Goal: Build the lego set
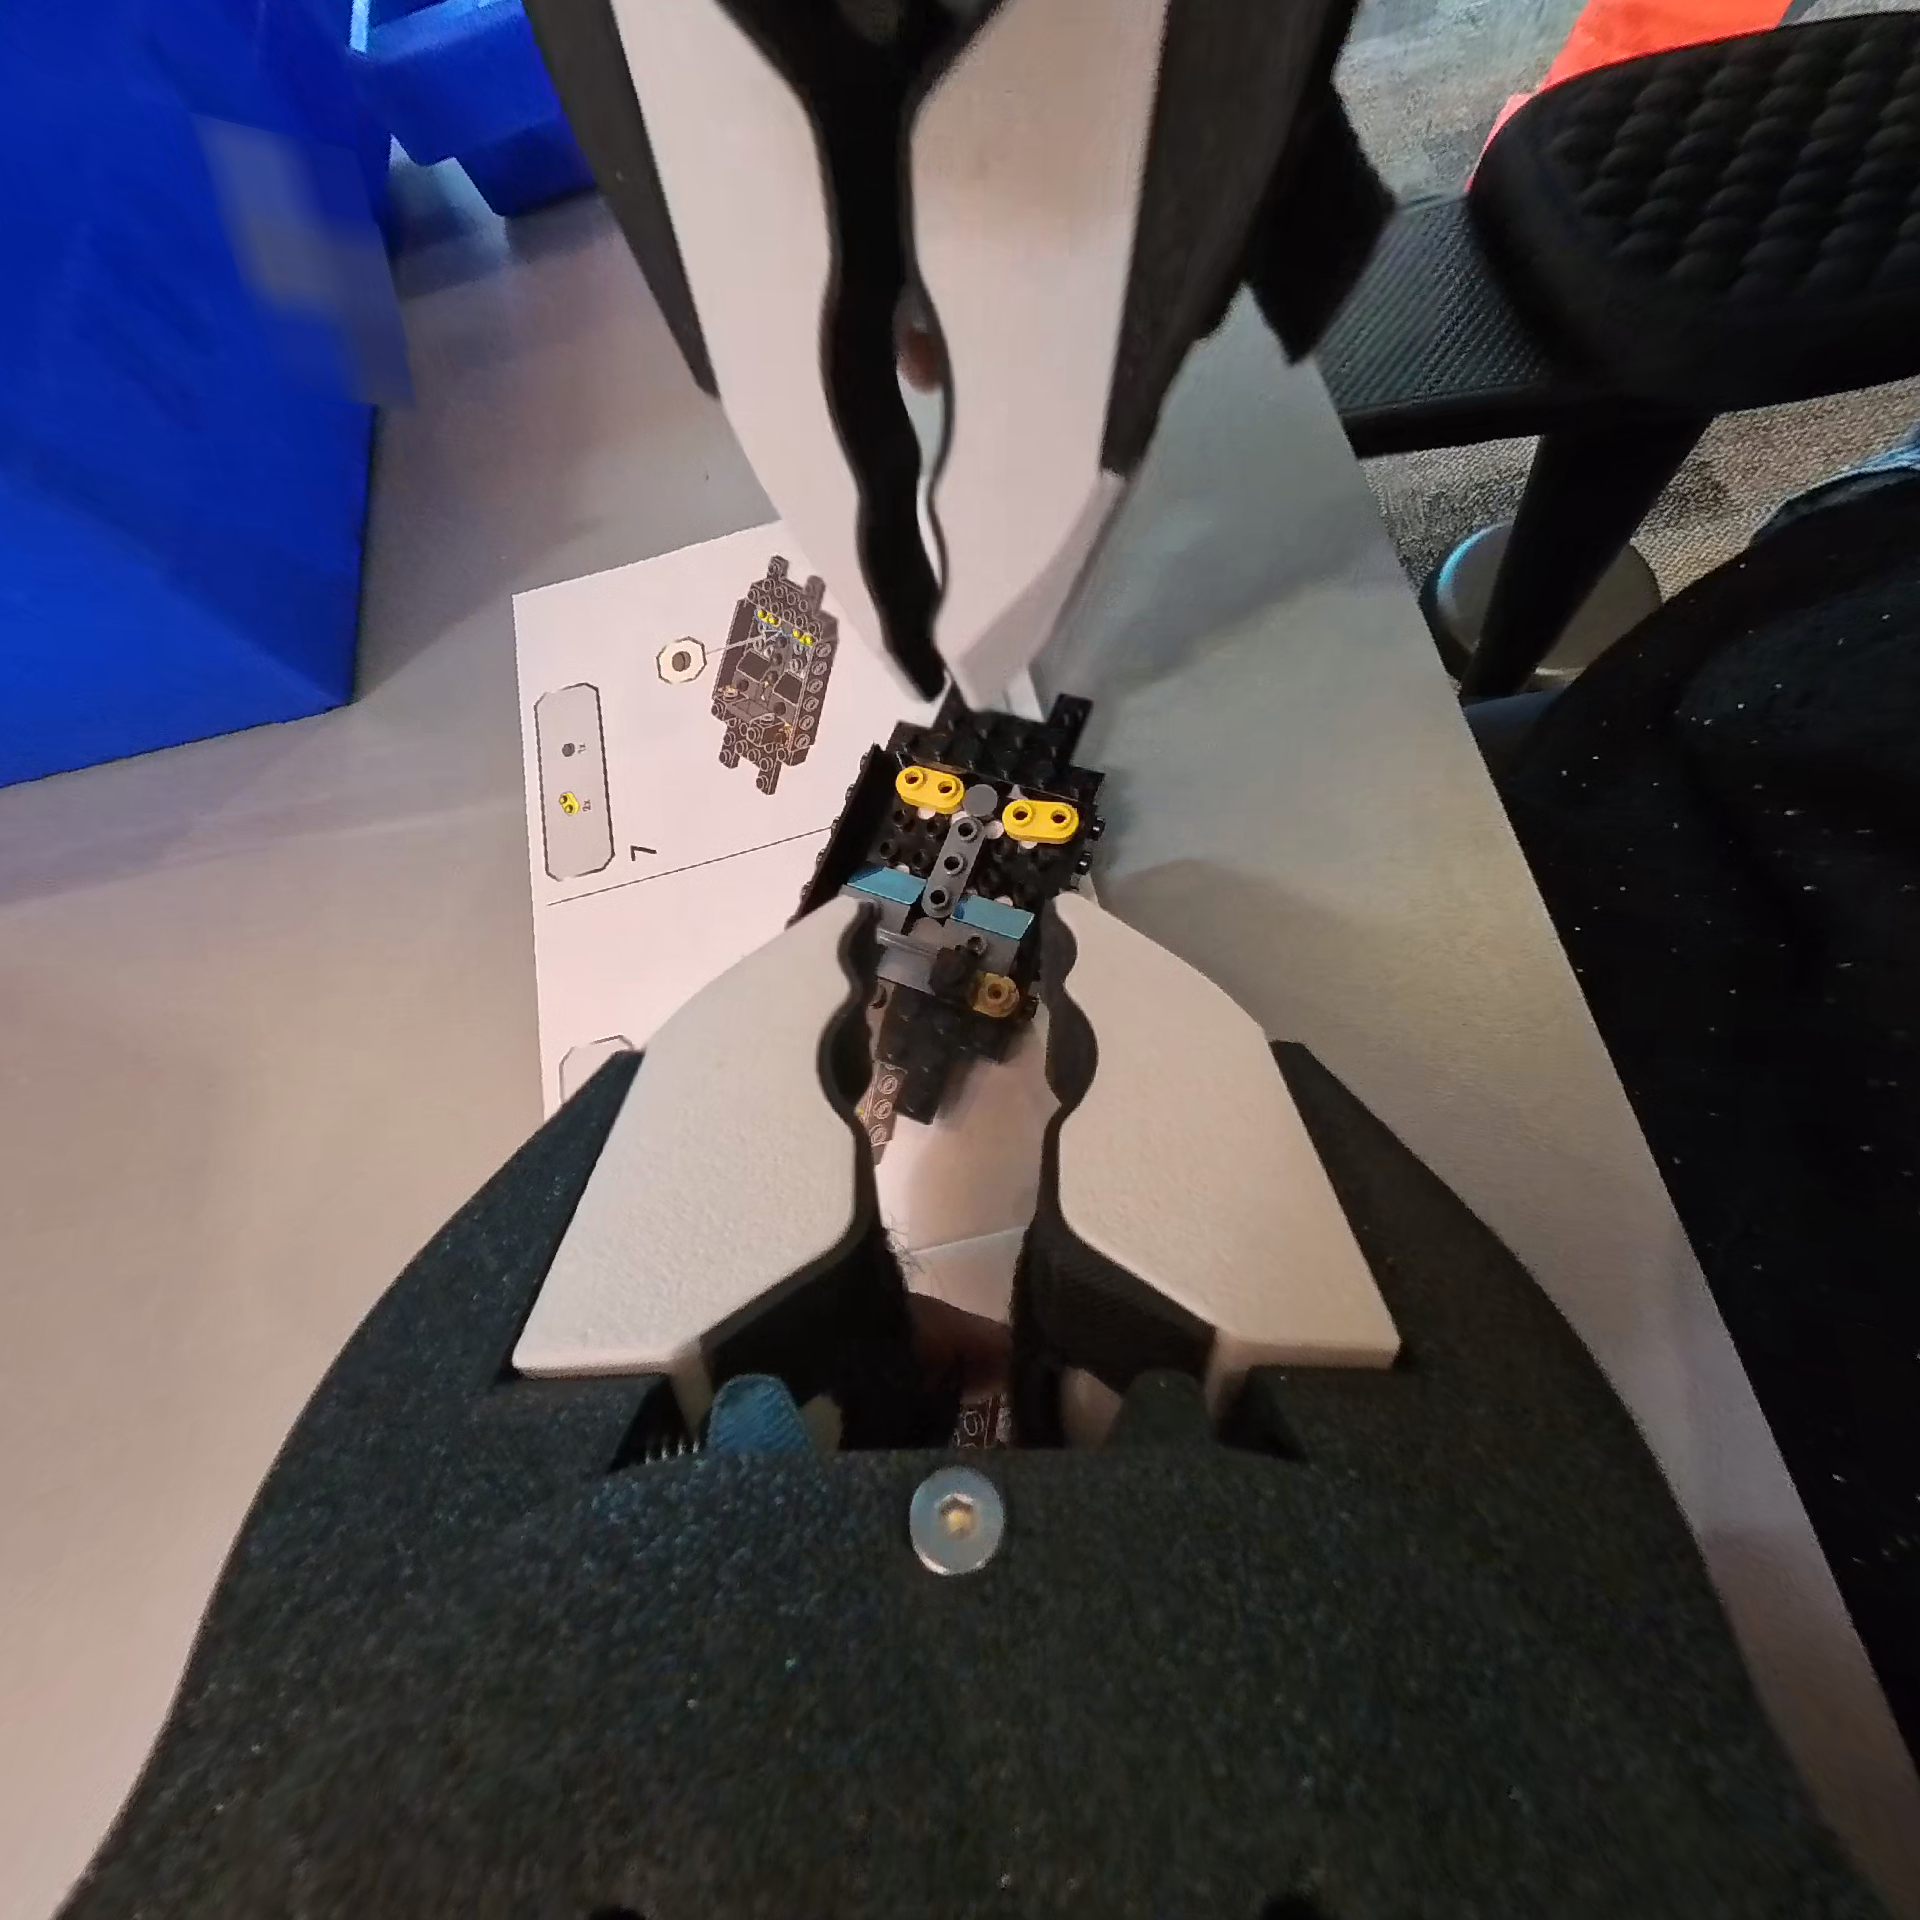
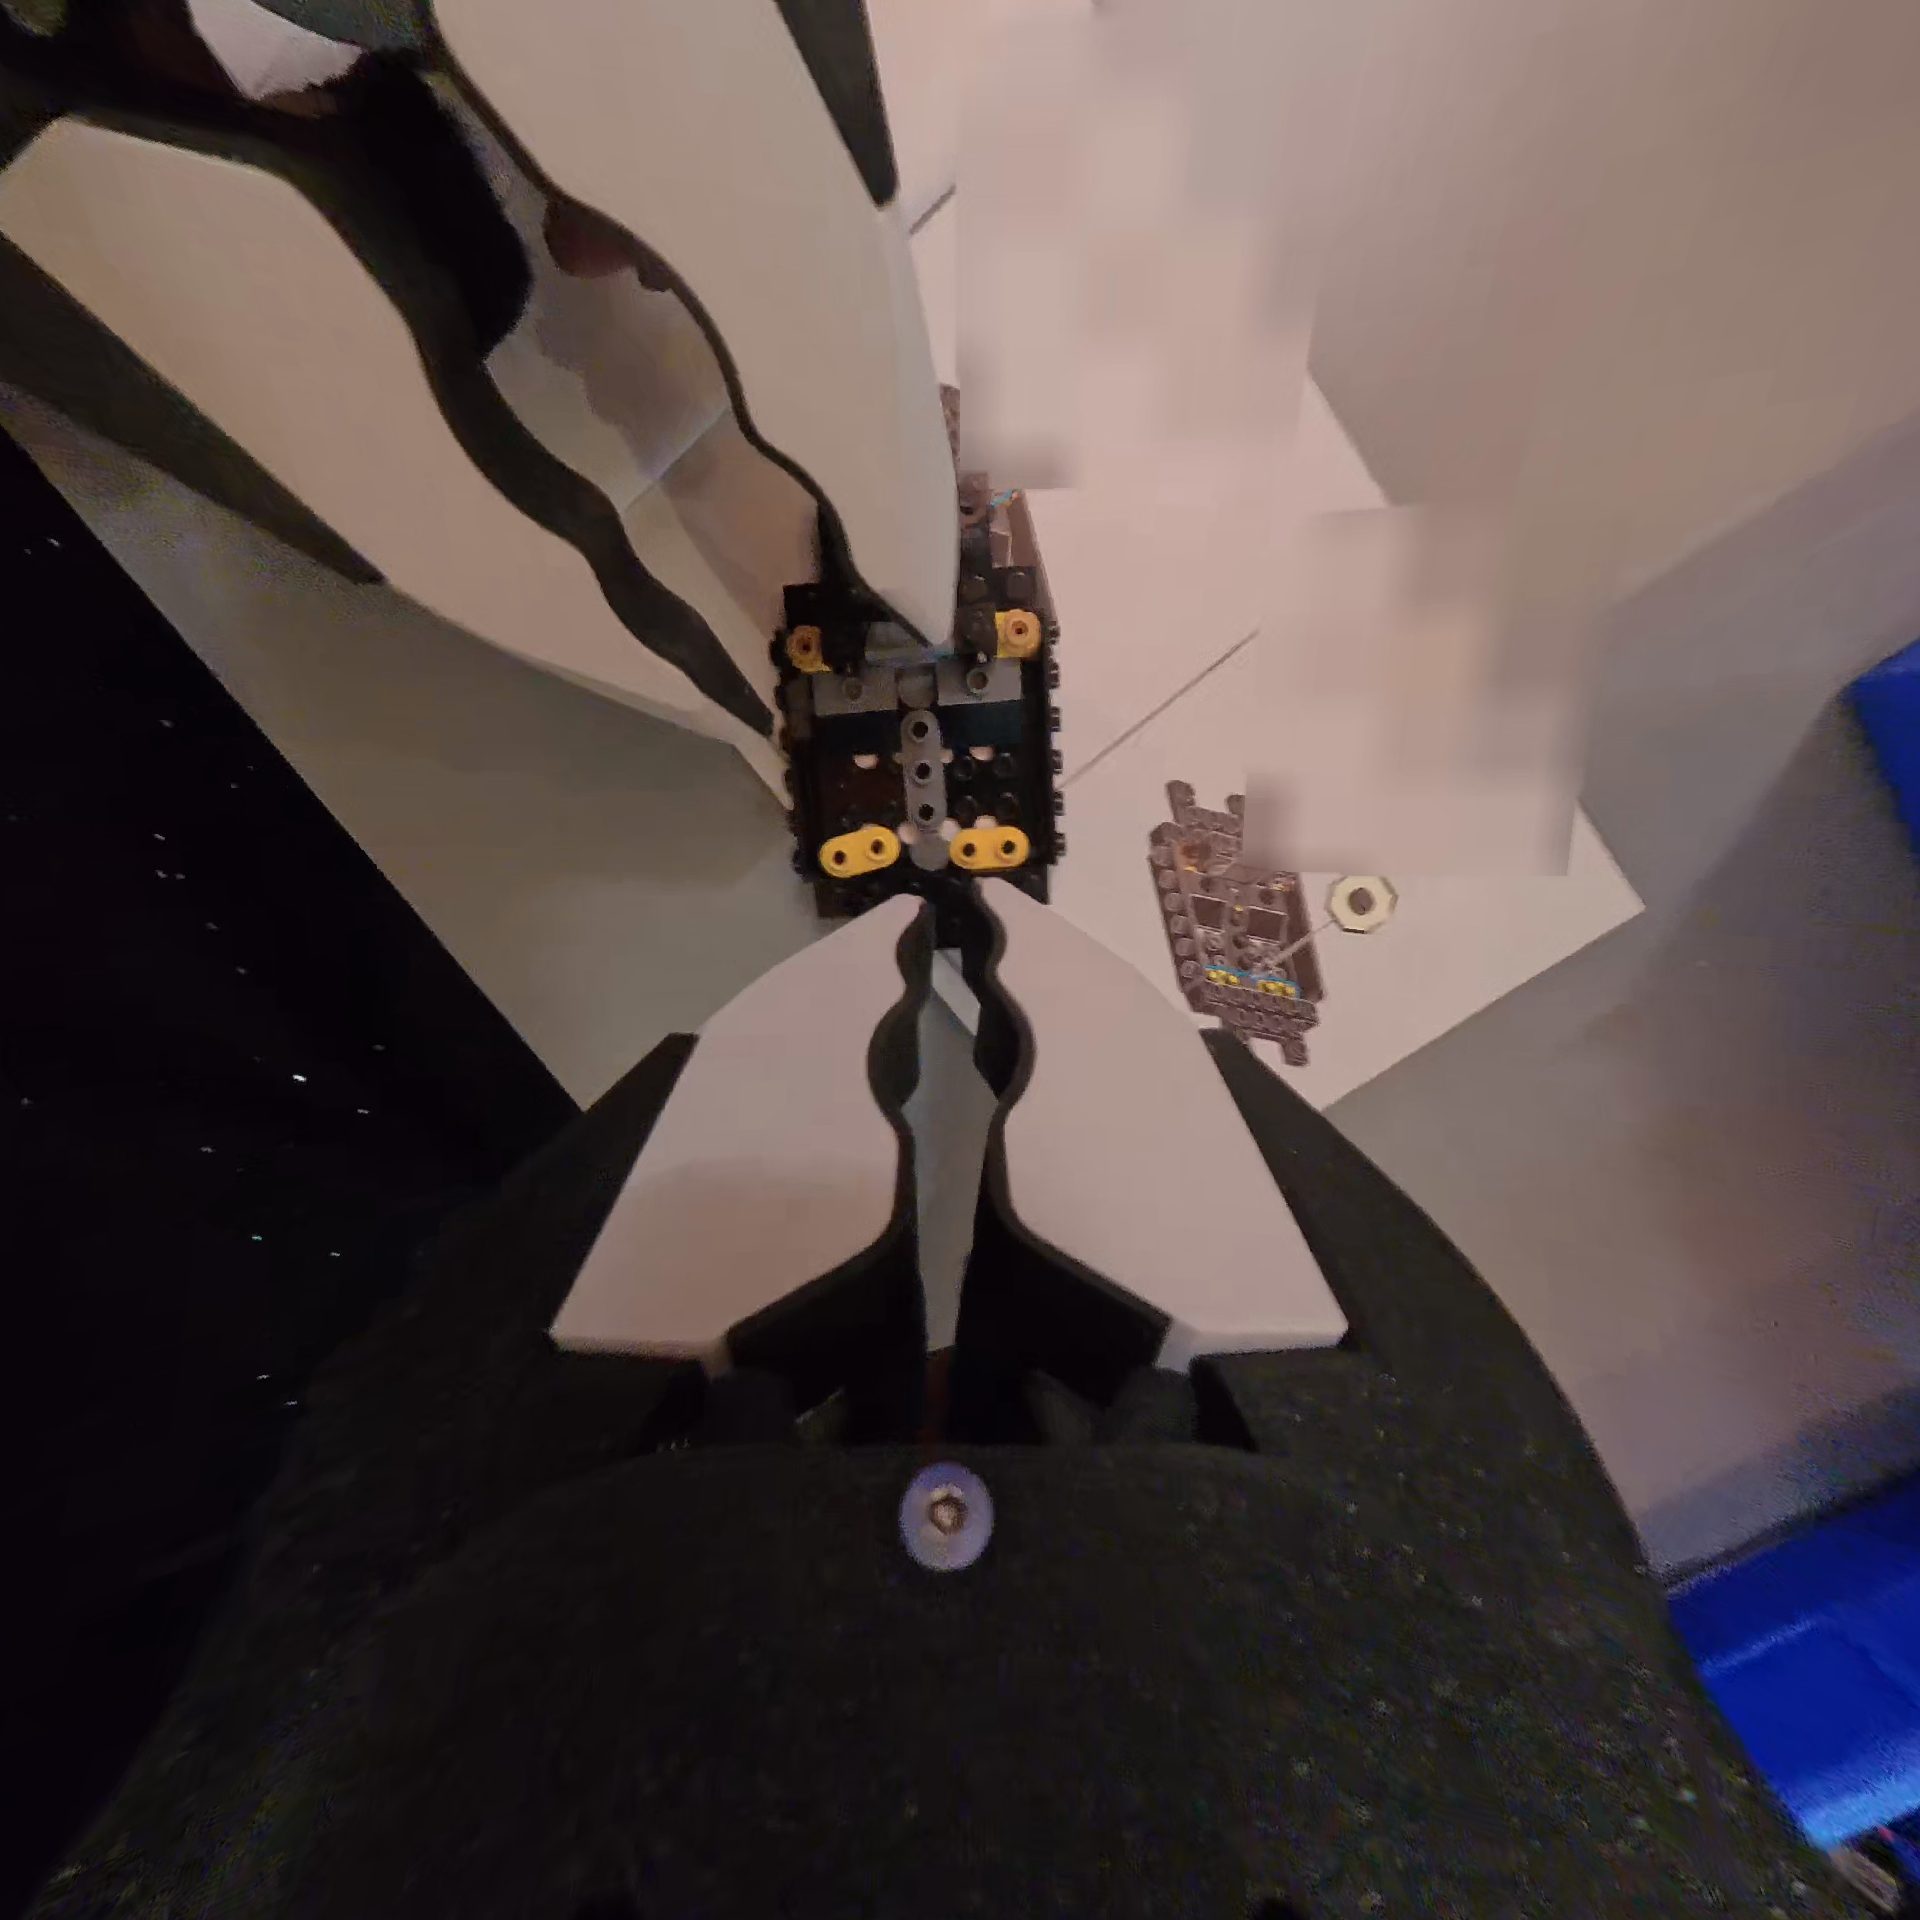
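Closest to the lens in the left wrist view, the left gripper (image 1: 951, 940) is clamped on the narrow rear end of the black lego chassis (image 1: 971, 831), its fingers pinching the sides just behind the teal pieces (image 1: 883, 886). That hold lifts the model off the grey table (image 1: 208, 1039), near its right edge, and turns the studded top toward the other tool. From the opposite end, the right gripper (image 2: 951, 914) has its tips nearly together at the chassis end beside the two yellow rounded plates (image 2: 860, 852); whether it pinches that edge or a small part I cannot tell. Judging by this, one tool braces while the other presses or seats a piece. An instruction sheet (image 1: 665, 727) lies flat on the table beneath, its diagram showing the same chassis, probably for reference.
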Motion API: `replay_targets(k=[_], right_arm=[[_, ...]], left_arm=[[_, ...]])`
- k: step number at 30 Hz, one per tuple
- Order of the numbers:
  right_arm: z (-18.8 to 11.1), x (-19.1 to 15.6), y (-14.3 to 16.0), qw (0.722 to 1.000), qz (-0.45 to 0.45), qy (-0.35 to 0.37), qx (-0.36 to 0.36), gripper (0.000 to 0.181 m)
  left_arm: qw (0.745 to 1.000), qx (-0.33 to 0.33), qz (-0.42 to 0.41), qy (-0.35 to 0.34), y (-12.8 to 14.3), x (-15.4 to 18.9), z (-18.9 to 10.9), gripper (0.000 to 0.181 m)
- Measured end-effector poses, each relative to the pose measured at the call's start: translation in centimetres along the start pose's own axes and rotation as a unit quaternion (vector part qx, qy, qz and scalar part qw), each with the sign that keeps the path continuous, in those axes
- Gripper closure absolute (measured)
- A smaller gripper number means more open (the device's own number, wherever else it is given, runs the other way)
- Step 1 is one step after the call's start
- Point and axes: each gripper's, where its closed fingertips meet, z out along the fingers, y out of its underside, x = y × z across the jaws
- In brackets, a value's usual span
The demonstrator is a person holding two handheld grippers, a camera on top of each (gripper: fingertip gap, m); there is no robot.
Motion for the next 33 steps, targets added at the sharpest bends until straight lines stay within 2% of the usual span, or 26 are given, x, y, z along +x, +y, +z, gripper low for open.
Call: replay_targets(k=[2,4,5,7,9,14,28,33], right_arm=[[-0.2,0.7,0.5,1.0,-0.015,0.006,0.007,0.178],[0.0,0.4,1.1,0.998,-0.041,-0.026,0.025,0.174],[0.1,0.0,1.3,0.996,-0.056,-0.05,0.044,0.165],[0.6,-0.4,1.7,0.993,-0.056,-0.078,0.071,0.127],[1.2,-0.6,2.3,0.992,-0.053,-0.086,0.076,0.119],[2.1,-0.5,1.8,0.989,-0.093,-0.045,0.103,0.122],[2.4,-0.3,1.4,0.983,-0.133,-0.036,0.121,0.136],[2.1,-0.1,1.4,0.983,-0.133,-0.035,0.126,0.137]], left_arm=[[1.0,0.006,0.006,0.013,-0.2,0.5,0.0,0.157],[0.998,0.029,0.014,0.045,-1.1,1.8,-0.1,0.163],[0.998,0.038,0.013,0.049,-1.4,2.0,-0.1,0.167],[0.999,0.033,0.004,0.042,-1.5,1.8,0.3,0.174],[1.0,0.016,0.003,0.021,-1.4,1.3,0.7,0.18],[0.998,-0.053,0.009,0.028,0.0,1.3,2.0,0.181],[0.995,-0.089,0.012,0.037,-0.1,1.2,3.1,0.181],[0.997,-0.067,0.011,0.029,-1.1,0.9,2.2,0.181]])
